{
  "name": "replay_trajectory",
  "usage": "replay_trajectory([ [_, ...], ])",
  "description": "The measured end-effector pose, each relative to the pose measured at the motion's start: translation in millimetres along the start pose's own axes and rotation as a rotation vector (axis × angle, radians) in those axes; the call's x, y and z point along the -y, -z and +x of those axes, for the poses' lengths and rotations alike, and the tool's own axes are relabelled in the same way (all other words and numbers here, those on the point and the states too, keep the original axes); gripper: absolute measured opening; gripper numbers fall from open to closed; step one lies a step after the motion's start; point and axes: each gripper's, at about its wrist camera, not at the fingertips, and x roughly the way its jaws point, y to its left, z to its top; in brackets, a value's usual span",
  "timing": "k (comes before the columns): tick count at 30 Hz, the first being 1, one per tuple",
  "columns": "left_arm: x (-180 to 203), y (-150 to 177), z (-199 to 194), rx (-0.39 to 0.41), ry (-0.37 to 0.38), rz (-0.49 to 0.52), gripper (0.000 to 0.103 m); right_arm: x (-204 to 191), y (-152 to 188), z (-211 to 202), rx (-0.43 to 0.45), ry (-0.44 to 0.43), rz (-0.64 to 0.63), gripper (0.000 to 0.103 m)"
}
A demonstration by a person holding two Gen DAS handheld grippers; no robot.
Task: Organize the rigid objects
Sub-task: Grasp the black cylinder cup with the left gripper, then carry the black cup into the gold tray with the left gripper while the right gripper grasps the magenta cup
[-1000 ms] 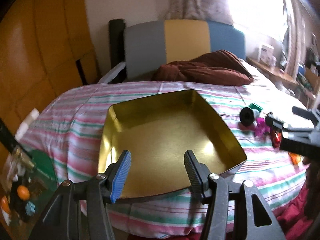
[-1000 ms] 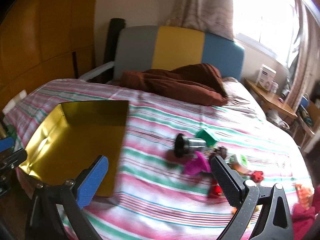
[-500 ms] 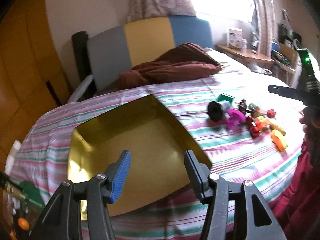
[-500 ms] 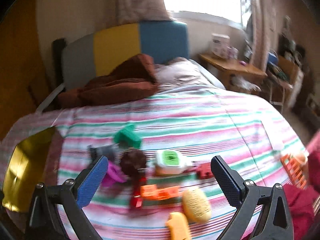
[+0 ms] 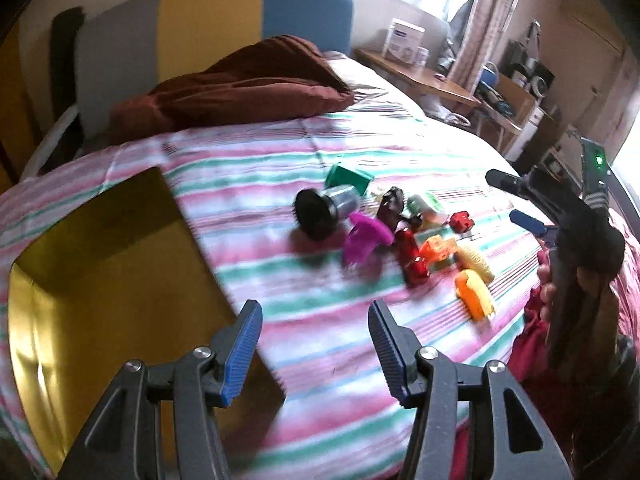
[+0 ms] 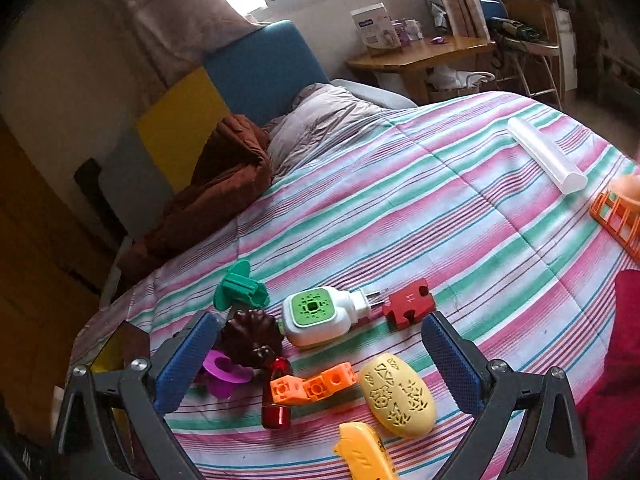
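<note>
Two grippers are hovering over a striped bedspread (image 6: pixel 460 184), both with jaws standing apart and nothing between them. Left gripper (image 5: pixel 315 338) is hanging above the bedspread just right of the gold tin (image 5: pixel 100 280), which is lying at the near left. Right gripper (image 6: pixel 320 364) is framing a cluster of small things: an orange block piece (image 6: pixel 312 386), a yellow perforated oval (image 6: pixel 398 394), a red bottle (image 6: pixel 276 398), a white-and-green plug-in (image 6: pixel 320 314) and a red puzzle piece (image 6: pixel 408 304). Far right, a white tube (image 6: pixel 546 154) is lying well apart.
</note>
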Motion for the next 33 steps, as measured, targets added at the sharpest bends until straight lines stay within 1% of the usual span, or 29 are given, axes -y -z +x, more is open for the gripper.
replay_trajectory([
  [3,4,-18,24,-0.034,0.025,0.001,0.056,-2,0,2,-0.007,-0.006,-0.013,0.103],
  [5,3,-31,44,-0.069,0.01,-0.005,0.056,-3,1,2,-0.008,-0.011,-0.021,0.103],
  [8,3,-54,70,-0.087,-0.006,0.012,0.056,-4,1,4,-0.018,-0.015,-0.024,0.103],
  [10,6,-69,83,-0.084,-0.027,0.052,0.056,-2,1,5,-0.023,-0.021,-0.016,0.103],
  [12,7,-82,94,-0.094,-0.03,0.089,0.056,-1,1,7,-0.03,-0.026,-0.01,0.103],
  [14,12,-95,105,-0.121,-0.018,0.129,0.056,1,1,8,-0.035,-0.03,-0.003,0.103],
  [16,16,-105,117,-0.123,-0.02,0.175,0.056,1,0,7,-0.035,-0.034,-0.002,0.103],
  [17,17,-109,127,-0.152,-0.006,0.2,0.056,1,0,7,-0.034,-0.033,-0.003,0.103],
  [19,19,-113,140,-0.188,0.016,0.223,0.056,2,0,8,-0.034,-0.029,-0.003,0.103],
  [20,21,-113,148,-0.219,0.031,0.246,0.056,2,0,8,-0.036,-0.027,-0.003,0.103],
  [22,29,-109,164,-0.276,0.018,0.32,0.056,3,0,10,-0.044,-0.023,0.001,0.103],
  [23,32,-106,171,-0.305,0.024,0.347,0.055,3,0,10,-0.046,-0.022,0.003,0.103],
  [24,35,-102,178,-0.343,0.026,0.375,0.05,3,0,11,-0.048,-0.021,0.003,0.103],
  [25,36,-98,182,-0.359,0.023,0.393,0.046,4,0,11,-0.049,-0.019,0.003,0.103],
  [26,37,-93,183,-0.354,0.023,0.407,0.043,4,0,11,-0.047,-0.013,0.002,0.103],
  [27,37,-91,182,-0.347,0.033,0.401,0.043,5,-1,11,-0.042,-0.006,0.004,0.103],
  [29,31,-90,176,-0.325,0.064,0.355,0.043,8,-2,9,-0.029,0.0,0.015,0.103],
  [31,22,-88,168,-0.29,0.065,0.292,0.043,13,-4,7,-0.022,-0.002,0.038,0.103],
  [33,13,-87,158,-0.258,0.056,0.235,0.043,17,-4,9,-0.035,-0.008,0.061,0.103],
])
